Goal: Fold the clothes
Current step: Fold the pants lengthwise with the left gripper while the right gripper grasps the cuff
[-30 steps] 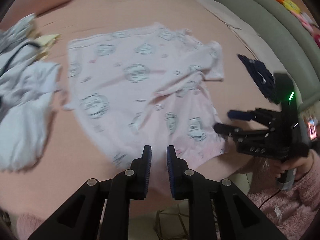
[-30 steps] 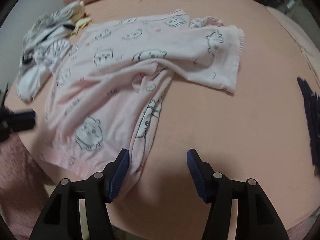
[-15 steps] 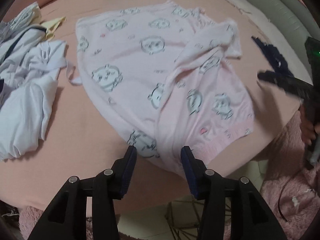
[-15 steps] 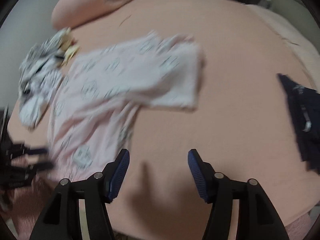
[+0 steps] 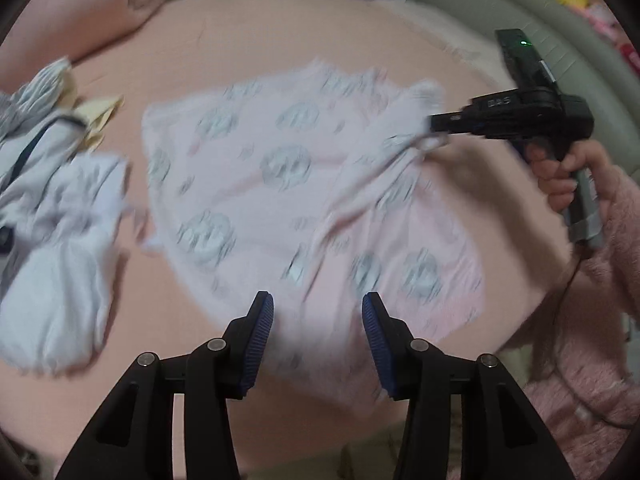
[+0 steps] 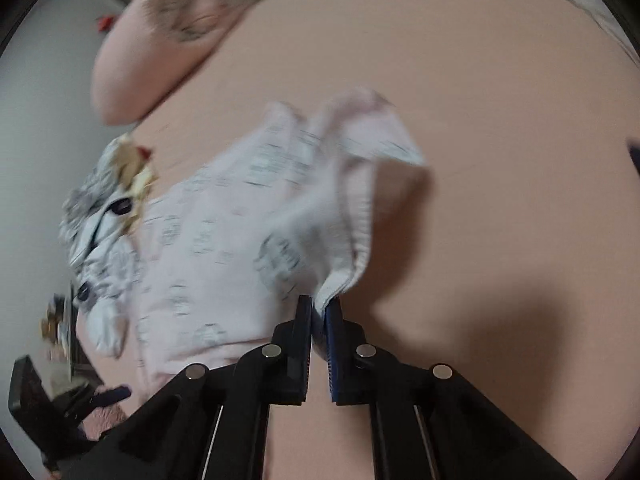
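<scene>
Pink printed shirt [image 5: 288, 200] spread across my peach bed sheet [image 5: 248, 52], one sleeve pinched

My right gripper [image 6: 318, 312] is clamped tight on the sleeve cuff [image 6: 352, 264], lifting it off the sheet; my left gripper [image 5: 318, 320] hangs half-spread over the near hem, gripping nothing, and a heap of white clothes [image 5: 52, 220] lies just left of the shirt
</scene>
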